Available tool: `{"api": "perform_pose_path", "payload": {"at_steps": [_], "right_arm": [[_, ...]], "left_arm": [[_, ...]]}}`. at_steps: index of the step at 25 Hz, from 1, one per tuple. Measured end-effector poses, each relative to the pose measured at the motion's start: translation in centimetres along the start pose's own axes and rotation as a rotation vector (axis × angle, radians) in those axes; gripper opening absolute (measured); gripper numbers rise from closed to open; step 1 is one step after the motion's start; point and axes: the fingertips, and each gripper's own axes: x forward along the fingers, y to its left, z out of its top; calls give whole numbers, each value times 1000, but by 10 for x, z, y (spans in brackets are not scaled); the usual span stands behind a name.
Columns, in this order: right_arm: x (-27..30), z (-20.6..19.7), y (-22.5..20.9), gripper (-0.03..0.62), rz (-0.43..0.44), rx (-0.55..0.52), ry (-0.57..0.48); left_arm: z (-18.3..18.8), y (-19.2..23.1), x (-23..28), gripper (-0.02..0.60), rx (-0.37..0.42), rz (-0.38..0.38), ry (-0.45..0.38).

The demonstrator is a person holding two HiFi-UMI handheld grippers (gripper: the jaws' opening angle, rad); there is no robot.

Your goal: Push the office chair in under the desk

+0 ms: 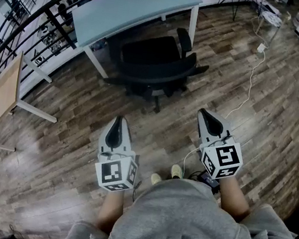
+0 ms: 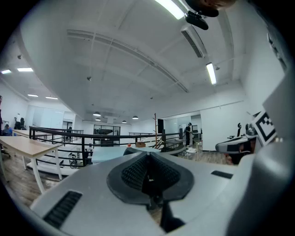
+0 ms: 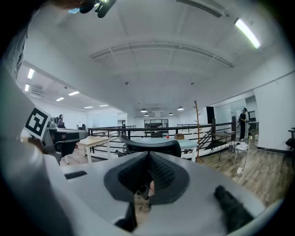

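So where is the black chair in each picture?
Head view: the chair is in the upper middle, on the floor just in front of the desk.
Left gripper view: the chair cannot be made out; only the desk shows, left of the middle.
Right gripper view: the top of the chair is in the middle, with the desk just right of it.
Shared landmark: the pale blue desk.

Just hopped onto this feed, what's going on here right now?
A person stands on the wood floor with a gripper in each hand, facing a black office chair that sits pulled out in front of a light blue desk, its backrest towards them. The left gripper and right gripper are both shut and empty, held short of the chair and not touching it. The push has not begun yet.
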Motion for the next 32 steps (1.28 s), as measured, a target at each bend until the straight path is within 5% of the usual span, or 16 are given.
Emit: {"api": "perform_pose_path", "payload": {"at_steps": [6,26,32], "right_arm": [[7,5,12,29,7,-26,-7],[2,-12,40,29,-72,-70,52],[19,-8,19,30,-71,-101,36]], "left_arm": [[-2,20,-5,32,-8,30,6],[-34,59,-18,25,-26,-58,58],[-33,55,4,25,-3,-71,57]]}}
